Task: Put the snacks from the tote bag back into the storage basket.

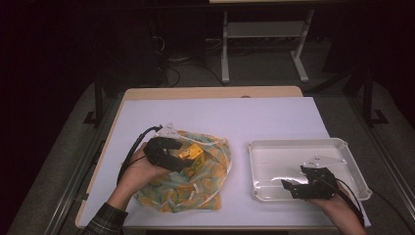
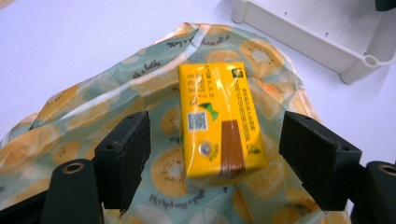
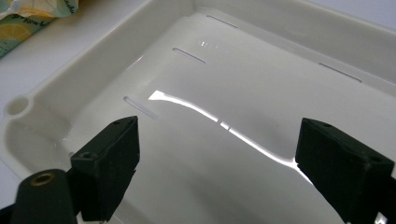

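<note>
A yellow drink carton (image 2: 217, 121) lies flat on a pale green bag printed with orange slices (image 2: 93, 107), at the table's left (image 1: 191, 154). My left gripper (image 2: 219, 149) is open, a jaw on each side of the carton with a gap at both pads; in the high view it (image 1: 182, 164) hovers over the bag (image 1: 195, 183). At the right stands an empty white tray (image 1: 293, 143). My right gripper (image 1: 289, 188) is open low over the tray's near side, its jaws wide apart above the glossy tray floor (image 3: 261, 93) with nothing between them (image 3: 219, 158).
The bag and tray rest on a white sheet (image 1: 220, 117) that covers the wooden table. The tray's corner (image 2: 317, 37) lies just beyond the bag. A corner of the bag (image 3: 37, 14) shows past the tray rim. Table legs and cables stand on the dark floor behind.
</note>
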Demonstrator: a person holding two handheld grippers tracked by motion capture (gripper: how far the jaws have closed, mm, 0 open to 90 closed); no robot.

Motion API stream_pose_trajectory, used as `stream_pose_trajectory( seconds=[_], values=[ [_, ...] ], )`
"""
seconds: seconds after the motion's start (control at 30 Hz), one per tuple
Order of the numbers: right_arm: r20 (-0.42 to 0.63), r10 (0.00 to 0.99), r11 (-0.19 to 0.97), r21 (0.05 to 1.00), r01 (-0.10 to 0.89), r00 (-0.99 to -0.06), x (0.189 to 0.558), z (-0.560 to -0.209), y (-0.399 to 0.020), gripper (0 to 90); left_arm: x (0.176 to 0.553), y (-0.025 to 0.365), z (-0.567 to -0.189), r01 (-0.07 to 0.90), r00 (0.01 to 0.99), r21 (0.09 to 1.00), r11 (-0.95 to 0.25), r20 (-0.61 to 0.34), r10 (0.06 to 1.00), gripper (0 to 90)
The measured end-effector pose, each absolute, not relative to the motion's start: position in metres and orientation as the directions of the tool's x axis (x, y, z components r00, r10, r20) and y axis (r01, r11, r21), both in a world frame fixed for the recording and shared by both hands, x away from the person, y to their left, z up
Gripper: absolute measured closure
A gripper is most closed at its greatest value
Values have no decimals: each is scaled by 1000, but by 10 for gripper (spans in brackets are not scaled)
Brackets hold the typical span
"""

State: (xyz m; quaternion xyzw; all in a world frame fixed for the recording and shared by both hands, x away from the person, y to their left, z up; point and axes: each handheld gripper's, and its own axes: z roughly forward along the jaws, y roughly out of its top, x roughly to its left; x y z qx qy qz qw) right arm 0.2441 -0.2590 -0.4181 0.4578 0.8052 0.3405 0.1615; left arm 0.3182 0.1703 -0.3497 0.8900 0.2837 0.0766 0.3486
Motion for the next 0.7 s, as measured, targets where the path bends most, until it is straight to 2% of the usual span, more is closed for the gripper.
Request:
stream_pose_trajectory(
  seconds=[0.43, 0.7],
  values=[
    [53, 849, 348, 694, 630, -527, 244, -419, -259, 133, 327, 152, -358, 470, 817, 631, -617, -45, 576, 250],
    [50, 848, 350, 694, 629, -527, 244, -419, -260, 133, 331, 144, -366, 470, 823, 594, -653, -27, 568, 302]
  ],
)
